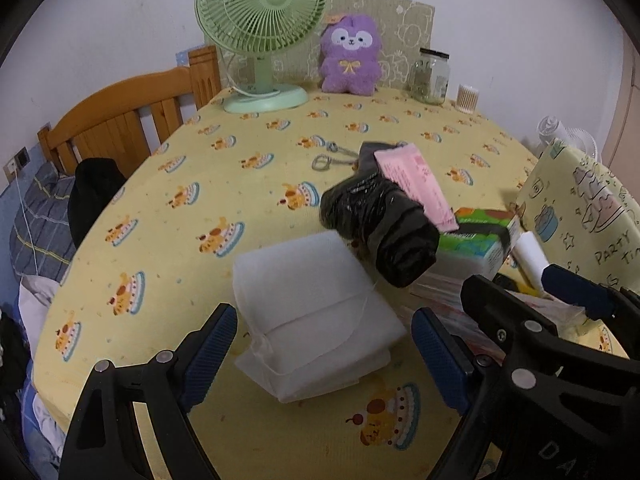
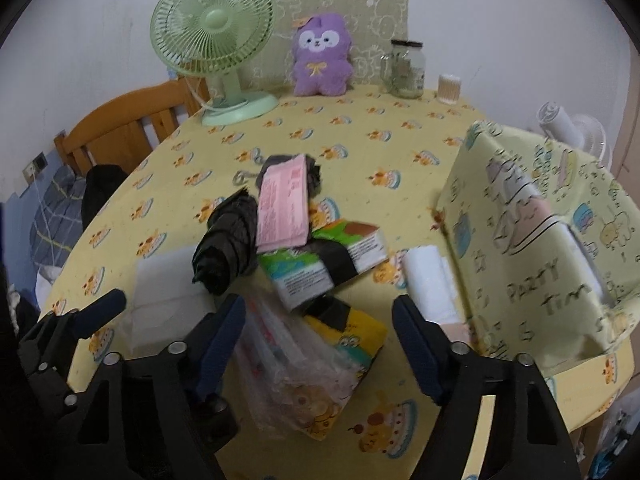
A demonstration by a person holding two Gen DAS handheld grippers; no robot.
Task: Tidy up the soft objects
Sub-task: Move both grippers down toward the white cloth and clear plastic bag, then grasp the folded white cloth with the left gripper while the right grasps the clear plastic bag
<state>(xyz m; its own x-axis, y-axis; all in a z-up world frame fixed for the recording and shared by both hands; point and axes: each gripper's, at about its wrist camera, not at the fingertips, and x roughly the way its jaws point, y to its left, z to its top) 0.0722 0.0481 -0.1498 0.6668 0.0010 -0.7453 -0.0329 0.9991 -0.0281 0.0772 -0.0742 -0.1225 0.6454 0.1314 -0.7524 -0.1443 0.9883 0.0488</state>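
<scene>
Gripper hardware, both hands
Left gripper (image 1: 324, 356) and right gripper (image 2: 320, 344): black plastic frames, blue textured pads, silver pivot screws.

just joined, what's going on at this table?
A person holds two grippers over a pile of soft packs on a yellow tablecloth. The left gripper is open around a white folded pack, not pressing it. The right gripper is open over a clear plastic bag and a yellow tissue pack. Nothing is held. A patterned box stands on the right.
</scene>
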